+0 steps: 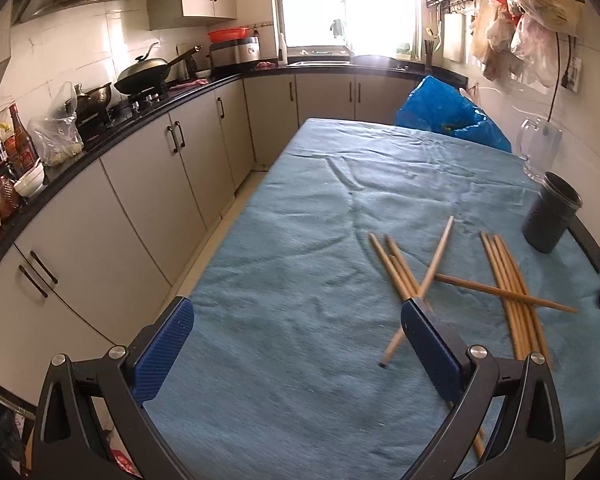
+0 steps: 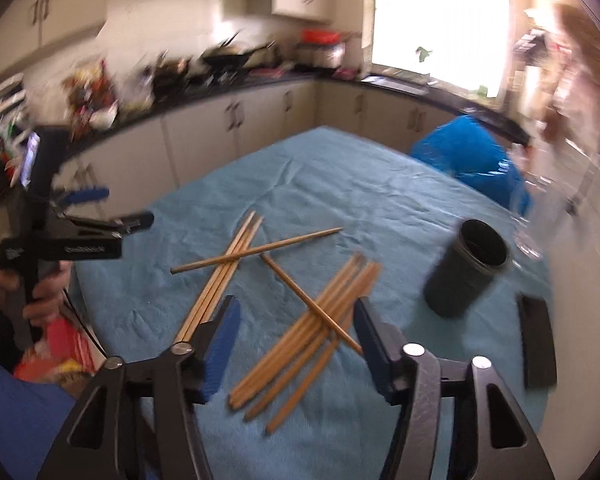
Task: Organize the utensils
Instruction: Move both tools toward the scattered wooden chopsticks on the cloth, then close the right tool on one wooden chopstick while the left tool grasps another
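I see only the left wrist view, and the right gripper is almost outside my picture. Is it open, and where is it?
Observer: The right gripper is open. The right bundle of chopsticks shows between its fingers. I cannot tell if it touches them.
Operator: Is anything on the cloth beside the dark cup?
Observer: Yes, a flat black object lies to the right of the cup, nearer to the camera.
Operator: How does my left gripper look from outside?
Observer: The left gripper is open and holds nothing. It is off to the left of the chopsticks.
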Demonstrator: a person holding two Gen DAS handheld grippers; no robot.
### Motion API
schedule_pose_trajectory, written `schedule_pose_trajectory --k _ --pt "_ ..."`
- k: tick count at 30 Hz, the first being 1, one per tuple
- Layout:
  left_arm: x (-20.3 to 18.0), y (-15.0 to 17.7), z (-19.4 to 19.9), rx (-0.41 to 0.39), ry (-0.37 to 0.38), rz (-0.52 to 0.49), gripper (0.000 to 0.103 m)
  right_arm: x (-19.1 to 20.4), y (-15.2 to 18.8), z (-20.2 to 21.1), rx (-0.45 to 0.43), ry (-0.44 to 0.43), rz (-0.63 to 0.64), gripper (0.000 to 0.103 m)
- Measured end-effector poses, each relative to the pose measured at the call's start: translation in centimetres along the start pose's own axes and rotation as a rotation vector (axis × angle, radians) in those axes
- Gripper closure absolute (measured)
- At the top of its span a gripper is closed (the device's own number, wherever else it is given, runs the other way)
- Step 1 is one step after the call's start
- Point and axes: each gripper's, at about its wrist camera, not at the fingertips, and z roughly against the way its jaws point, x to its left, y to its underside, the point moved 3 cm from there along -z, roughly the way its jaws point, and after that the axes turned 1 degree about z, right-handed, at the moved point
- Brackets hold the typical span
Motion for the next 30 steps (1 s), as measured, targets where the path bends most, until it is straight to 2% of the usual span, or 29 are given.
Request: schedule_pose_trajectory --k 2,3,10,15,16,19,22,24,28,30 --pt "0.8 0.1 -0.3 0.007 0.01 0.009 0.0 0.4 -1.2 -2.7 0.059 -0.042 0.05 0.061" --pt "1.0 0.1 -0.5 0.012 0.012 0.011 0.0 0.6 -1.7 -4.4 0.098 -0.06 0.074 0.063" --pt "2.6 0.6 -1.6 0.028 0.018 0.005 0.0 1.0 -3.3 -13.0 0.283 -0.124 0.151 0.066" --pt "3.3 0.3 -2.1 0.042 0.035 -0.003 0.0 1.3 -2.9 -16.1 0.364 -0.129 0.2 0.074" --pt "3.4 0.1 -2.1 0.043 0.038 -0.007 0.0 1.2 -2.9 -16.6 0.375 -0.127 0.2 0.079" --pt "2.8 -0.5 -2.3 0.047 0.064 -0.038 0.0 1.0 -2.6 -17.5 0.402 -0.136 0.192 0.082" --pt "1.5 -1.4 -2.4 0.061 0.126 -0.076 0.0 0.5 -2.5 -17.5 0.4 -0.15 0.148 0.094" --pt "0.1 -2.0 -2.6 0.067 0.178 -0.09 0.0 -0.3 -2.4 -16.9 0.394 -0.136 0.095 0.095" --pt "-3.4 -3.7 -3.4 0.099 0.256 -0.131 0.001 -2.3 -2.4 -13.1 0.292 -0.125 -0.025 0.096" --pt "-5.3 -4.5 -4.0 0.122 0.292 -0.165 0.005 -3.4 -2.5 -10.6 0.223 -0.116 -0.087 0.095"
